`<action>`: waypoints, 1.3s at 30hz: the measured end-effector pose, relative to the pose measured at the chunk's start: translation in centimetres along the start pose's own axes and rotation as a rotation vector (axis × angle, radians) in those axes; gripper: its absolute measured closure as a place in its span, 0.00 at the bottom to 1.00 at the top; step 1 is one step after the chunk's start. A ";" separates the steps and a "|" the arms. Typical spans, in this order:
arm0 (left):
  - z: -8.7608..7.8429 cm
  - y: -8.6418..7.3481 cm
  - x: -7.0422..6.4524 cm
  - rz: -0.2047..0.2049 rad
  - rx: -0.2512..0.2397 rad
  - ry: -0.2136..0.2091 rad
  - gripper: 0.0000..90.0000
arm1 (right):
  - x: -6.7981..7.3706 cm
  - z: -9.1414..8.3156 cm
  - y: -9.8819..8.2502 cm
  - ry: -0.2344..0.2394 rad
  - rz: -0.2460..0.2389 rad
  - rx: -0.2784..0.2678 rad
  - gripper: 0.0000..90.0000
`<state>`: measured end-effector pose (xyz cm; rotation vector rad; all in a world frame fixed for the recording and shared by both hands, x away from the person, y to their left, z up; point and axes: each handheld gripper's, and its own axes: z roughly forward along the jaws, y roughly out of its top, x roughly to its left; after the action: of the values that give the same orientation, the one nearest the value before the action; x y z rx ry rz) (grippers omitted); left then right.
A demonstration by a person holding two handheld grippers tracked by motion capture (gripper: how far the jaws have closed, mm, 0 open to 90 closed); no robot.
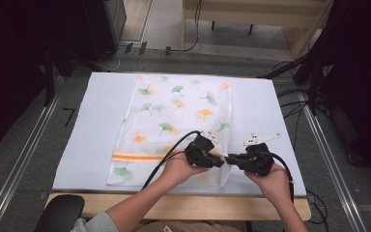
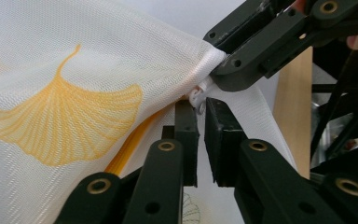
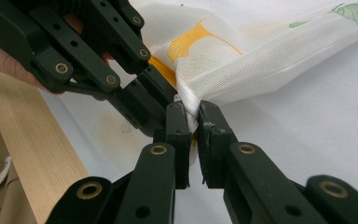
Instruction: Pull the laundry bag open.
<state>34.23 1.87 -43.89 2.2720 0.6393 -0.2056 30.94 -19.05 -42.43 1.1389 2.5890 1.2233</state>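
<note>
A white mesh bag [image 1: 174,116] printed with green and orange ginkgo leaves lies flat on the white table [image 1: 92,125]. An orange zipper band [image 1: 135,156] runs near its front end. Both grippers meet at the bag's front right corner. My left gripper [image 2: 200,105] is shut on the small white zipper pull [image 2: 196,95], beside the orange zipper tape [image 2: 126,149]. My right gripper [image 3: 192,109] is shut on a pinched fold of the mesh [image 3: 242,60] at that corner, lifting it slightly. In the high view the left gripper [image 1: 221,162] and right gripper [image 1: 228,158] point tip to tip.
The table's light wooden front edge [image 1: 198,205] lies just behind my hands. Black cables [image 1: 169,154] trail from the grippers across the bag and off the front. Metal rails [image 1: 24,159] run along both sides of the table, and dark stands sit beyond them.
</note>
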 end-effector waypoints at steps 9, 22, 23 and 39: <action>-0.4 0.0 0.3 -0.011 0.000 -0.019 0.98 | 0.0 0.1 0.0 0.000 -0.008 0.008 0.95; -0.2 0.0 0.3 -0.026 0.005 -0.015 1.00 | 0.2 0.2 0.0 0.009 -0.007 0.022 0.96; -0.2 0.0 0.3 -0.032 0.006 -0.013 1.00 | 0.2 0.2 0.0 0.009 -0.010 0.023 0.96; -0.8 -0.3 1.4 -0.053 0.032 0.002 1.00 | 0.2 -0.1 0.0 0.002 -0.008 0.012 0.96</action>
<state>35.28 3.16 -43.92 2.2875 0.7019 -0.2412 30.79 -19.00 -42.27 1.1295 2.6036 1.2096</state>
